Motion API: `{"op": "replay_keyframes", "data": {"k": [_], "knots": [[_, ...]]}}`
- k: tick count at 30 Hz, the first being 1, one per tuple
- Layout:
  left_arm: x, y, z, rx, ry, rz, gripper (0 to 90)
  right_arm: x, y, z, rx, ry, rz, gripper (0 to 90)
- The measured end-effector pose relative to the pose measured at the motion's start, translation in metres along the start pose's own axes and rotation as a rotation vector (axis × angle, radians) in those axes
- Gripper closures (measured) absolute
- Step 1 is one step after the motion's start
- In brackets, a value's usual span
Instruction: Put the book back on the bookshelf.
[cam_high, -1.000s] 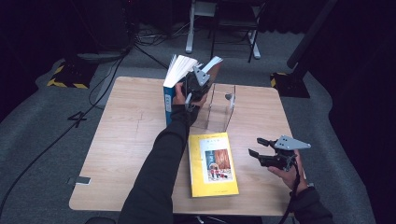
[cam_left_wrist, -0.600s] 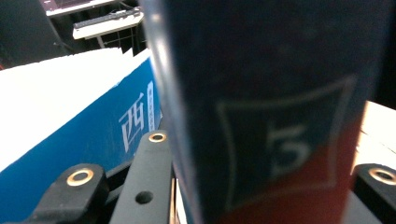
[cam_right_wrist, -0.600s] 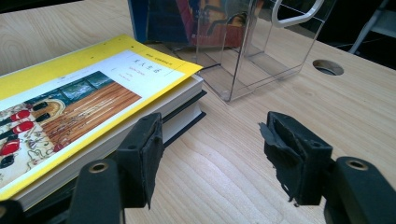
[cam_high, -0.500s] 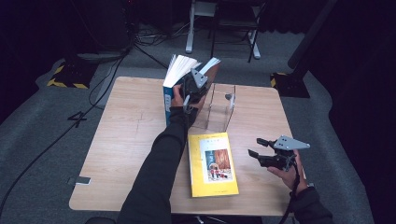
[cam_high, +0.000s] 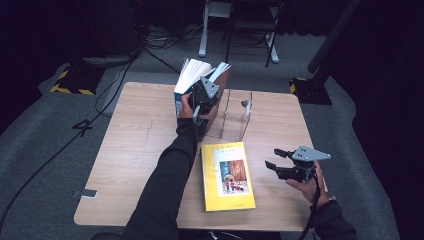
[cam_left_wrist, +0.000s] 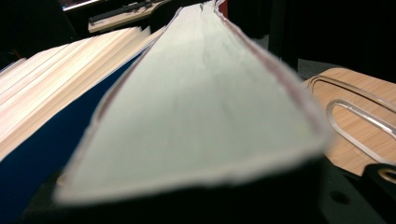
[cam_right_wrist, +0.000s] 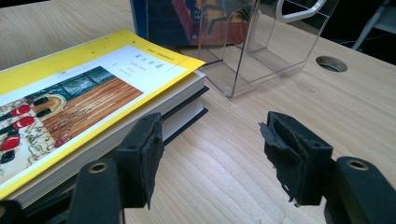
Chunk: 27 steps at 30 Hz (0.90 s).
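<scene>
L gripper (cam_high: 204, 95) holds upright book (cam_high: 220, 80) beside clear stand (cam_high: 235, 117); jaws just been opening, book between them. R gripper (cam_high: 280, 162) jaws part open, empty, right of yellow book (cam_high: 227, 175).

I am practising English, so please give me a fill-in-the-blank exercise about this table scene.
1. The flat book has a ____ cover.
2. The left tongs grip a book standing on its ____.
3. The stand is made of clear ____.
4. The right tongs hold ____.

Missing words: yellow; edge; plastic; nothing
</scene>
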<state>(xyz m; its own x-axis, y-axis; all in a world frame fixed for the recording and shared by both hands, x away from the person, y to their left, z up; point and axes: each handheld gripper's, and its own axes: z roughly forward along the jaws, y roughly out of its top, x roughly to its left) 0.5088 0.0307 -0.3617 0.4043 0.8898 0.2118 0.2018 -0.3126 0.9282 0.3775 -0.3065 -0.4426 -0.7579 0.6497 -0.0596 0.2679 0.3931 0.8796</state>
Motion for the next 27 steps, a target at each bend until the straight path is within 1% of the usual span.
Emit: {"op": "replay_keyframes", "data": {"k": [3, 8, 9, 13, 17, 21, 22, 24, 25, 26, 27], "knots": [[0.000, -0.002, -0.004, -0.007, 0.012, -0.001, 66.1, 0.000, 0.000, 0.001, 0.003, 0.002, 0.003, 37.7], [0.002, -0.006, -0.011, -0.021, 0.005, -0.004, 66.1, 0.001, 0.000, 0.001, 0.009, 0.002, 0.000, 37.6], [0.002, -0.007, -0.012, -0.018, 0.005, -0.005, 66.2, 0.001, 0.000, 0.001, 0.008, 0.004, 0.000, 37.6], [0.002, -0.010, -0.017, -0.024, 0.012, -0.020, 66.0, 0.001, -0.001, 0.002, 0.017, 0.006, -0.001, 37.4], [0.001, -0.013, -0.020, -0.028, 0.006, -0.013, 64.3, 0.001, -0.001, 0.003, 0.020, 0.006, 0.000, 37.3], [0.001, -0.017, -0.023, -0.032, -0.012, -0.023, 61.1, 0.001, -0.001, 0.003, 0.022, 0.009, -0.002, 37.3], [0.001, -0.019, -0.024, -0.032, -0.012, -0.018, 60.5, 0.001, -0.001, 0.003, 0.023, 0.009, -0.001, 37.2], [0.001, -0.023, -0.026, -0.029, -0.023, -0.020, 58.8, 0.001, -0.002, 0.003, 0.025, 0.010, 0.000, 37.2], [0.000, -0.027, -0.027, -0.023, -0.028, -0.014, 58.7, 0.001, -0.002, 0.003, 0.025, 0.010, -0.002, 37.3], [0.000, -0.027, -0.027, -0.023, -0.028, -0.014, 58.9, 0.001, -0.002, 0.003, 0.025, 0.010, -0.002, 37.3], [0.000, -0.031, -0.028, -0.015, -0.041, -0.011, 59.2, 0.001, -0.002, 0.003, 0.026, 0.010, 0.000, 37.3]]}}
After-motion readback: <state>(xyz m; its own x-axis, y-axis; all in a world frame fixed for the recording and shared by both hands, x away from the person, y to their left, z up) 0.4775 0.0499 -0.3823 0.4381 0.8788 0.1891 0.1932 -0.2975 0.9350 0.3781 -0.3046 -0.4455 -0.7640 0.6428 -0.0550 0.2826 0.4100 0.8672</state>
